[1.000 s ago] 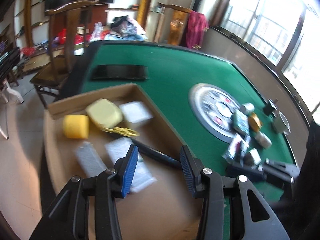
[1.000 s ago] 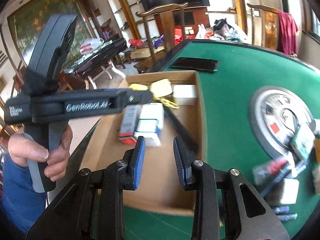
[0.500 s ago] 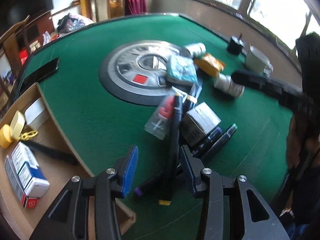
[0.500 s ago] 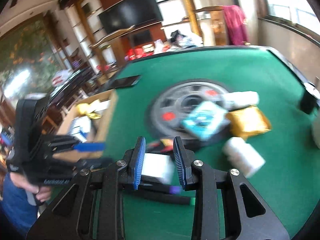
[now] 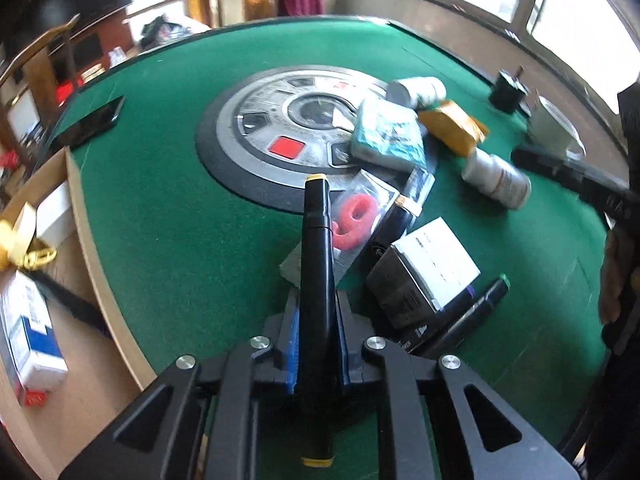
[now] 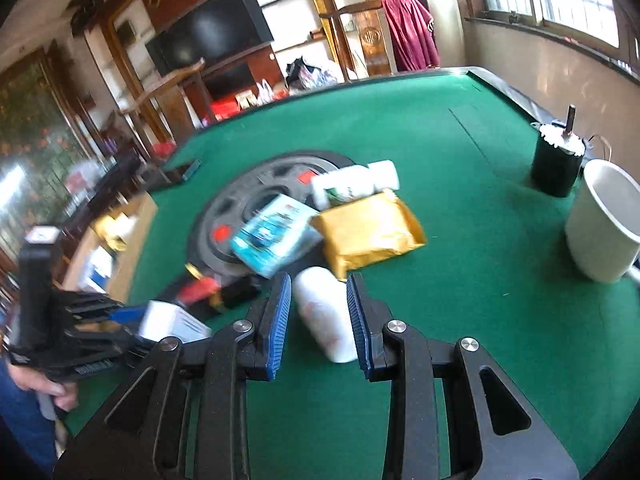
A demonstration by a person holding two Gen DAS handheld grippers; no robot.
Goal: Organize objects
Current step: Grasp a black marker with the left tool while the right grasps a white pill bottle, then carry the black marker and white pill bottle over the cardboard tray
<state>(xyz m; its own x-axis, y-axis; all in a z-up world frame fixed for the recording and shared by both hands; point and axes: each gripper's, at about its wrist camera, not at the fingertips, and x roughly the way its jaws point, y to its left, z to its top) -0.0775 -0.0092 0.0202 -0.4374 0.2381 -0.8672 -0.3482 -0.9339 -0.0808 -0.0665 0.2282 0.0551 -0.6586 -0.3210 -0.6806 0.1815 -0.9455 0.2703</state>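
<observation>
- The green tabletop (image 5: pixel 160 208), with its cardboard box (image 5: pixel 80 320) at the edge, now fills the view, where the box did a second ago.
- Right gripper (image 6: pixel 318 316): jaws open around a white bottle (image 6: pixel 324 316), light and slippery; best taken mid-body.
- Left gripper (image 5: pixel 318 344): jaws, open earlier, clamp a stiff black marker (image 5: pixel 318 264) above the pile.

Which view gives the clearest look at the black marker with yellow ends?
The left wrist view. There the black marker runs the length of the frame, clamped between the blue pads of the left gripper, both yellow ends visible. In the right wrist view I cannot pick it out; the left gripper there is blurred.
</observation>
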